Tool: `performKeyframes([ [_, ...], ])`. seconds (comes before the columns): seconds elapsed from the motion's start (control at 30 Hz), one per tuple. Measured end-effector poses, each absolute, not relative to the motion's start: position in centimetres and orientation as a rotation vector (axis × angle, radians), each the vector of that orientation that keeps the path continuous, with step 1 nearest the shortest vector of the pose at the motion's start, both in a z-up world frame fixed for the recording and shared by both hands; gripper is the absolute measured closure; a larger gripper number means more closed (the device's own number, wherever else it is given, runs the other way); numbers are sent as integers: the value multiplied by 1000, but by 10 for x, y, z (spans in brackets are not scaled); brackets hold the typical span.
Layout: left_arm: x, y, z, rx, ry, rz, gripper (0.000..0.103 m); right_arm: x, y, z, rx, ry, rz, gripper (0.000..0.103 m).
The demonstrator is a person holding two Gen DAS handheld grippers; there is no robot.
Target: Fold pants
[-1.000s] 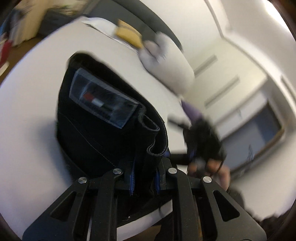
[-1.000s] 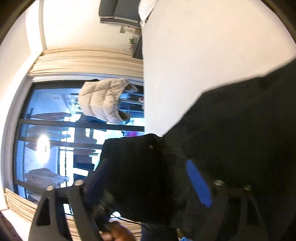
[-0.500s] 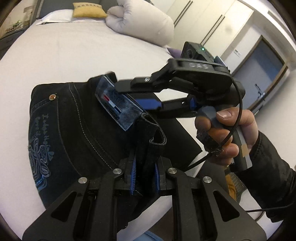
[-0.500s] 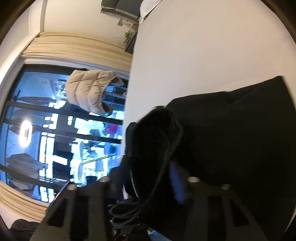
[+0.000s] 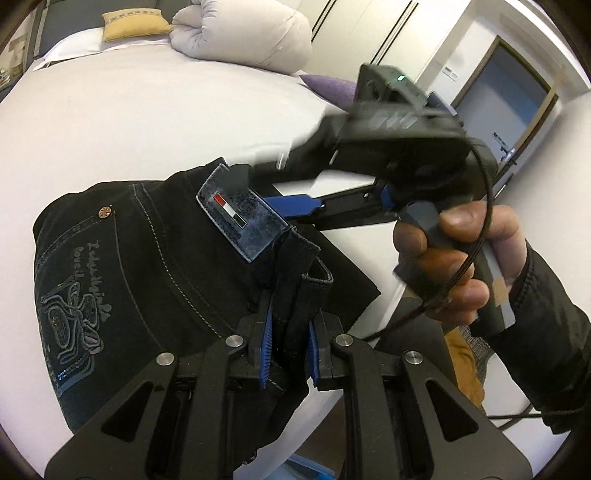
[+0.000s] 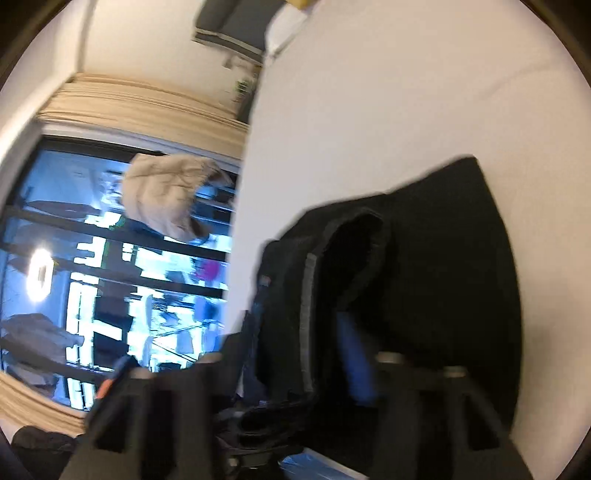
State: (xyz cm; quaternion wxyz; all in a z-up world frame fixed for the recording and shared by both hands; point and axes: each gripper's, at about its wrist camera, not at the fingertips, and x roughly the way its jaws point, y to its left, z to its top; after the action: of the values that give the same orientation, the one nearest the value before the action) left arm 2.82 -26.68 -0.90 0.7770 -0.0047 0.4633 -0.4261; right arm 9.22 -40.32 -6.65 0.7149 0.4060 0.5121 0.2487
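Observation:
Black jeans (image 5: pixel 147 280) lie folded on the white bed (image 5: pixel 147 122), with a stitched back pocket and a clear tag (image 5: pixel 242 218) at the waistband. My left gripper (image 5: pixel 288 347) is shut on a bunched fold of the waistband near the bed's edge. My right gripper (image 5: pixel 291 184), held in a hand, is open just right of the tag, one blue pad above the fabric. In the blurred right wrist view the jeans (image 6: pixel 424 277) bulge between the right gripper's fingers (image 6: pixel 354 354).
A rolled white duvet (image 5: pixel 243 33) and a yellow pillow (image 5: pixel 133 24) lie at the head of the bed. A purple cushion (image 5: pixel 328 88) sits at the far right edge. A beige jacket (image 6: pixel 166 195) hangs by the window.
The right gripper has lifted and drawn back to the right from the waistband, its jaws open. The left gripper keeps its hold, and the jeans have settled flatter on the bed.

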Motion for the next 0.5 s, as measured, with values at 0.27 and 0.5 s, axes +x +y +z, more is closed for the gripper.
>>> performKeyframes([
  [0.27, 37, -279, -8, 2, 999, -937, 89, 86, -426, -75, 886, 1103, 485, 93],
  [0.5, 41, -302, 9, 15, 972, -983, 89, 82, -454, -61, 865, 1056, 444, 93],
])
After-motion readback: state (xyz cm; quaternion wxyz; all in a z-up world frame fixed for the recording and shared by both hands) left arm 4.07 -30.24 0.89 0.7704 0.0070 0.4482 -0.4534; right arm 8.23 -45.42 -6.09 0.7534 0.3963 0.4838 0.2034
